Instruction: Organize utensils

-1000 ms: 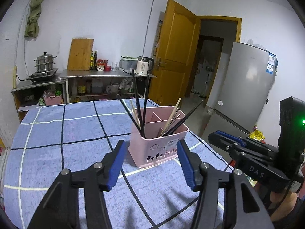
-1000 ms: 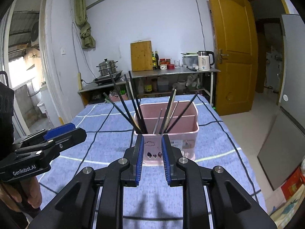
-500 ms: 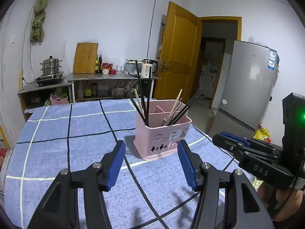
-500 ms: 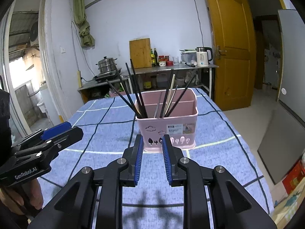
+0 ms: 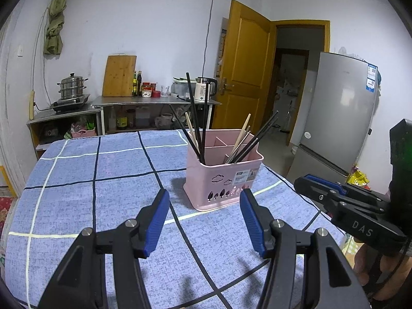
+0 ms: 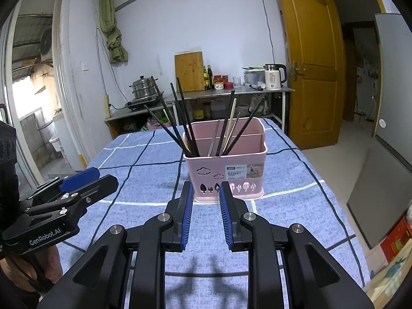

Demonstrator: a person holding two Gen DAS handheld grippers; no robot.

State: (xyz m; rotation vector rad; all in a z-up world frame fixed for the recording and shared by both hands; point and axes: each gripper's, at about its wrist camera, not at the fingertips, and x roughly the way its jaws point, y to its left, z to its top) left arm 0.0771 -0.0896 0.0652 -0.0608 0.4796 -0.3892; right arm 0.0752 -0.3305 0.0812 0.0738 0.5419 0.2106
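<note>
Chopsticks [image 5: 196,118], thin black and pale wooden sticks, lean out of a pink plastic basket [image 5: 221,180] with cut-out clouds and trees, standing toward the far right of a table under a blue woven cloth with dark and white grid lines [image 5: 103,200]. In the left wrist view the sticks' lower ends are hidden inside the basket's compartments, and its label is too small to read. The left gripper [image 5: 204,220], black with ribbed blue pads, stands wide apart and empty, near the basket but short of it. The right gripper [image 5: 319,188] enters from the right, its far end cut off by the frame. In the right wrist view the same basket [image 6: 226,175] sits just beyond the right gripper [image 6: 204,211], whose jaws have just been opening slightly, a narrow empty gap between them. The left gripper [image 6: 77,188] shows at left, the hand beneath it partly hidden.
</note>
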